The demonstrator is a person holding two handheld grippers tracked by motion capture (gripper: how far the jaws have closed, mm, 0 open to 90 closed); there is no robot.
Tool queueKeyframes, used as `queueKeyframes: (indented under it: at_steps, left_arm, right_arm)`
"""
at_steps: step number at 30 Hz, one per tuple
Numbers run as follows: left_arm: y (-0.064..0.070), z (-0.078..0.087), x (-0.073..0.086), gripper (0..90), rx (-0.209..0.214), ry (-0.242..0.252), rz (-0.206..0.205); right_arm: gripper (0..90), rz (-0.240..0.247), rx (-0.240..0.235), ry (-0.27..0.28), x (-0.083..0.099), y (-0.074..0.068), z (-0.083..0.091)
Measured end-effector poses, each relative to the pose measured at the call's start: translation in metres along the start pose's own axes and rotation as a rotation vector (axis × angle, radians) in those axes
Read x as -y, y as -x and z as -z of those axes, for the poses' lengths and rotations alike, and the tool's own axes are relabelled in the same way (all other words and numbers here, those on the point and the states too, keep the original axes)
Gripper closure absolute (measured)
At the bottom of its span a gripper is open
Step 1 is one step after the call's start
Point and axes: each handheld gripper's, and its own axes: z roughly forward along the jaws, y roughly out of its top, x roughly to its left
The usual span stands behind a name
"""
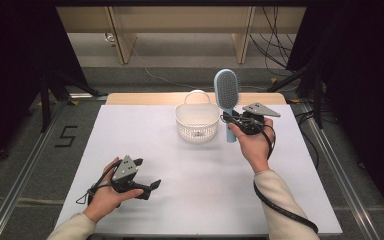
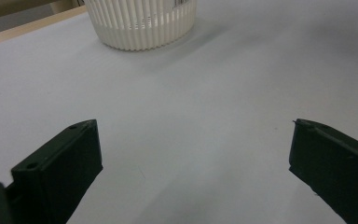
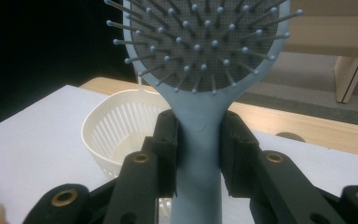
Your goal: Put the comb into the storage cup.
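A light blue hairbrush [image 1: 227, 93] stands upright above the table, just right of a white slatted basket [image 1: 196, 121]. My right gripper [image 1: 231, 121] is shut on its handle, and in the right gripper view both jaws press the blue handle [image 3: 199, 140] below the bristled head, with the basket [image 3: 116, 130] behind to the left. My left gripper [image 1: 147, 176] rests low at the front left of the white table [image 1: 190, 185], open, with nothing between its fingers [image 2: 70, 158]. The basket's lower wall [image 2: 142, 28] lies far ahead of it.
A wooden strip [image 1: 145, 98] runs along the table's far edge. Beyond it are wooden furniture legs [image 1: 122, 42] and cables on the floor. A metal rail [image 1: 330, 150] borders the table on the right. Cables trail from both grippers.
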Motion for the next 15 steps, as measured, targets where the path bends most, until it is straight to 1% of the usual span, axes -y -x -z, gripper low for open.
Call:
queueKeyframes:
  at_steps: [15]
  left_arm:
    - [0.0002, 0.0001, -0.0001, 1.7, -0.001, 0.0, -0.001]
  right_arm:
    - [70.7, 0.0, 0.003, 0.011, -0.0012, -0.0011, -0.001]
